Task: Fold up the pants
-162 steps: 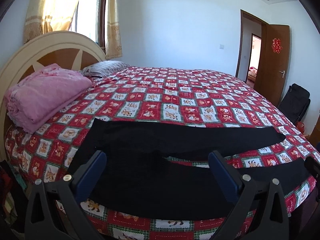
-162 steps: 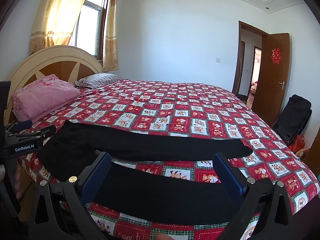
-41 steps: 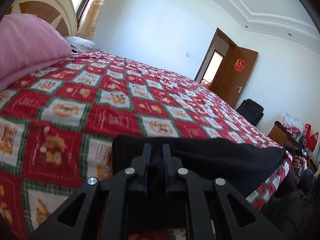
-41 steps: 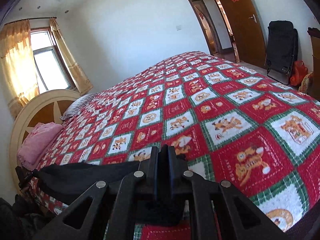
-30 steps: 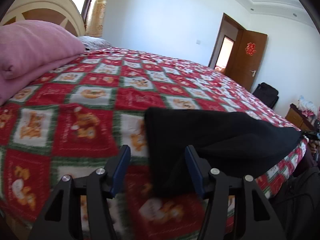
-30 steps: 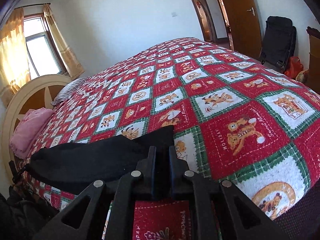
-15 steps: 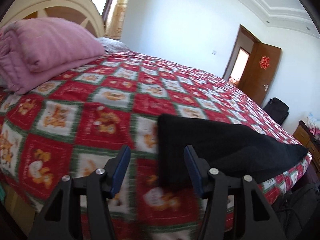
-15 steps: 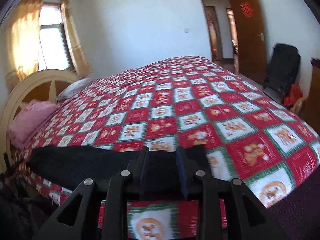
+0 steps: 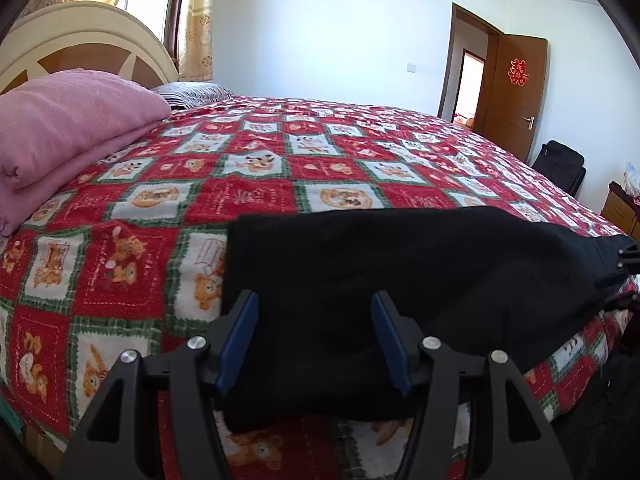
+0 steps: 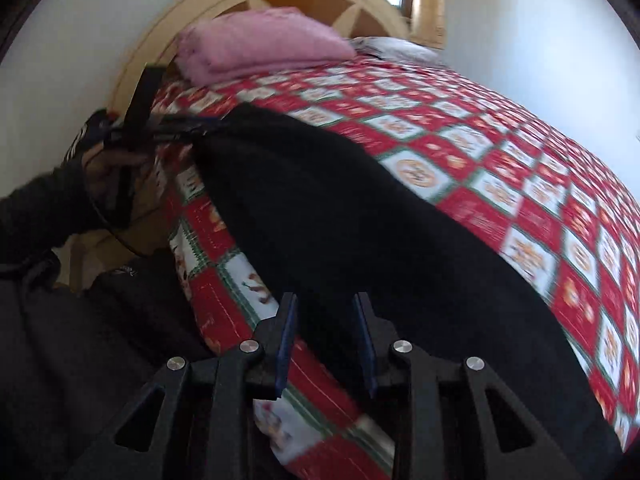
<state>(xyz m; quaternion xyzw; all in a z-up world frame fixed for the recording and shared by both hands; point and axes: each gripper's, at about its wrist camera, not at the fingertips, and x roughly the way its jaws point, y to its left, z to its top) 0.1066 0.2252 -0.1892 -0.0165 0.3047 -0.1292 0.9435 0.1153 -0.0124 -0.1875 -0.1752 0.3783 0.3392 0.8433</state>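
The black pants (image 9: 400,272) lie folded lengthwise near the front edge of the red patchwork bedspread (image 9: 256,184). My left gripper (image 9: 314,320) is open, low over the waist end. Its blue pads (image 9: 240,340) stand wide on either side of the cloth without pressing it. In the right wrist view the pants (image 10: 360,208) run away toward the headboard. My right gripper (image 10: 326,328) is open by a narrow gap at the pants' near edge, with nothing pinched. The left gripper (image 10: 176,128) also shows there at the far end, and the right gripper (image 9: 624,264) at the right edge of the left view.
A folded pink blanket (image 9: 68,128) and a striped pillow (image 9: 192,92) lie by the cream headboard (image 9: 80,28). A brown door (image 9: 516,92), a black bag (image 9: 560,164) and a nightstand (image 9: 620,212) stand beyond the bed. A dark sleeve (image 10: 40,208) and dark clothing fill the lower left.
My right gripper let go of the leg end, opened a little, and swung along the bed edge, rolling to face the headboard. The left gripper stayed open and drew back slightly.
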